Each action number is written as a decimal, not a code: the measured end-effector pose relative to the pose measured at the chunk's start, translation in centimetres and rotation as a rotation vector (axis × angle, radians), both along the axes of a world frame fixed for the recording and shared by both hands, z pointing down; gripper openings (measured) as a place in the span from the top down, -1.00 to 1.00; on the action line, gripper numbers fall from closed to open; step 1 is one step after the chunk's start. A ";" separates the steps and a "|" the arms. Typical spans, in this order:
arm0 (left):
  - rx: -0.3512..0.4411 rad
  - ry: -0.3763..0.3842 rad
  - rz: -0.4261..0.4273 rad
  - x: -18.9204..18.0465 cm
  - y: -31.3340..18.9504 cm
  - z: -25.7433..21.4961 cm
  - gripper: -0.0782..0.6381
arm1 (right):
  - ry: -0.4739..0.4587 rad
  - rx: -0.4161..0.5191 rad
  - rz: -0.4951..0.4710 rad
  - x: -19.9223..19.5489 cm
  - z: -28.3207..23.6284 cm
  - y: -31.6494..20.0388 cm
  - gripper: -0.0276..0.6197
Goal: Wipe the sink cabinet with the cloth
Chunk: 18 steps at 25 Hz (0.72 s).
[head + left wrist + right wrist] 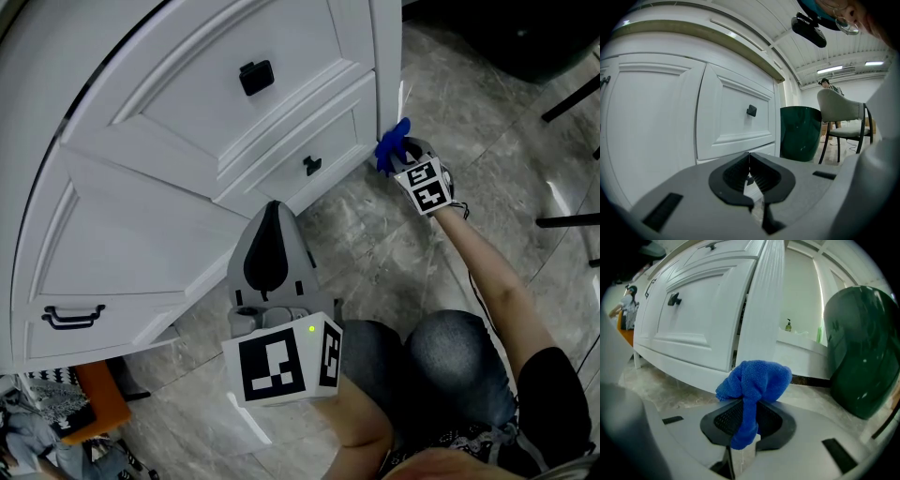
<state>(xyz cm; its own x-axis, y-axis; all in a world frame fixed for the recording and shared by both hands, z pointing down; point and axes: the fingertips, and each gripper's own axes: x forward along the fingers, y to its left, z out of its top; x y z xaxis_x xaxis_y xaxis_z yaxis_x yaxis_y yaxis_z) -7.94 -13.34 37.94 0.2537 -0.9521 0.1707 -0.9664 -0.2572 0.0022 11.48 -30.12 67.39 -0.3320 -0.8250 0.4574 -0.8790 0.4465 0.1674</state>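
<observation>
**Cloth at the cabinet corner**

The right gripper (746,420) is clamped on a thin tail of the cloth (757,378), which is bunched at the foot of the cabinet (187,178) corner post. The left gripper (750,176) is closed and empty. Hard rubbing could tug that tail loose, I'd say.

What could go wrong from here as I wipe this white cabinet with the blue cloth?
1. The blue cloth is bunched up, and the right gripper pinches only a narrow strip of it, so it may slip out.
2. Little cloth covers the jaws, so they might scrape the corner post of the cabinet.
3. The dark green bin stands close by, and a wide stroke could bump it.
</observation>
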 end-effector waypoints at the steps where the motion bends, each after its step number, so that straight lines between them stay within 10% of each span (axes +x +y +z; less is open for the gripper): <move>1: 0.002 -0.002 0.002 0.1 -0.1 0.0 0.76 | -0.053 -0.018 -0.004 0.0 0.0 0.3 0.68; 12: 0.026 0.030 0.109 4.6 -1.2 -5.5 0.76 | -0.613 0.049 -0.050 -1.4 -19.6 12.3 0.68; 18: -0.014 0.001 0.159 6.6 0.9 -13.0 0.76 | -0.436 -0.027 0.017 -2.5 -32.0 19.0 0.68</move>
